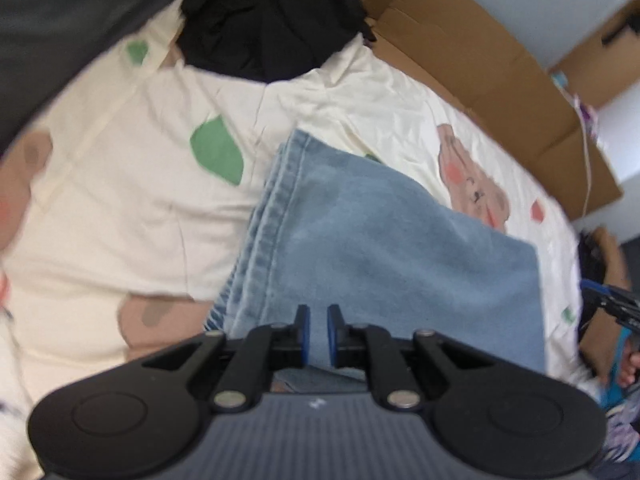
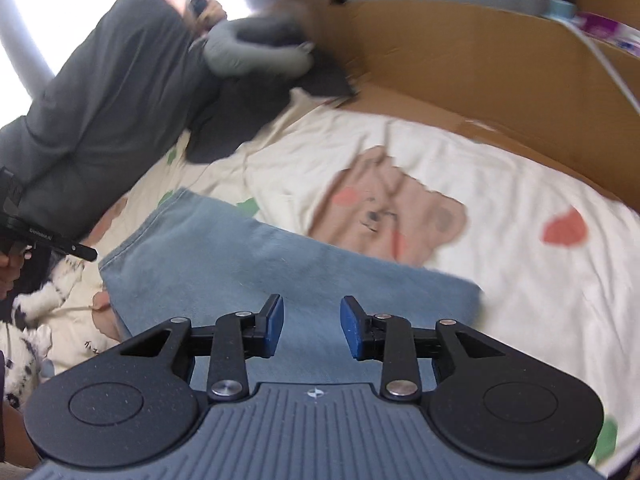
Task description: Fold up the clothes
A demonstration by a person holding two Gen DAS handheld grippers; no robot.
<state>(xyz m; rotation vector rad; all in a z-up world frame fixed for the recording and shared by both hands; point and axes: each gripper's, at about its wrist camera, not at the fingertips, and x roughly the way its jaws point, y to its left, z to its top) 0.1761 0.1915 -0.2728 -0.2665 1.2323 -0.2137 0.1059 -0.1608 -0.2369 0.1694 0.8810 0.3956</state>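
Folded light-blue jeans (image 1: 380,248) lie flat on a cream bed sheet (image 1: 120,200) printed with bears and green leaves. My left gripper (image 1: 318,332) hovers over the near edge of the denim. Its blue pads are almost together with only a slim gap, and nothing is between them. In the right wrist view the same jeans (image 2: 240,264) lie under my right gripper (image 2: 312,328). That gripper is open above the cloth and holds nothing. Both views are blurred.
A black garment (image 1: 272,20) lies heaped at the far end of the sheet. A cardboard wall (image 2: 460,60) runs along the bed's far side. A dark grey quilt (image 2: 100,100) and a grey garment (image 2: 256,48) lie at the left. A black-and-white spotted cloth (image 2: 28,320) is at the left edge.
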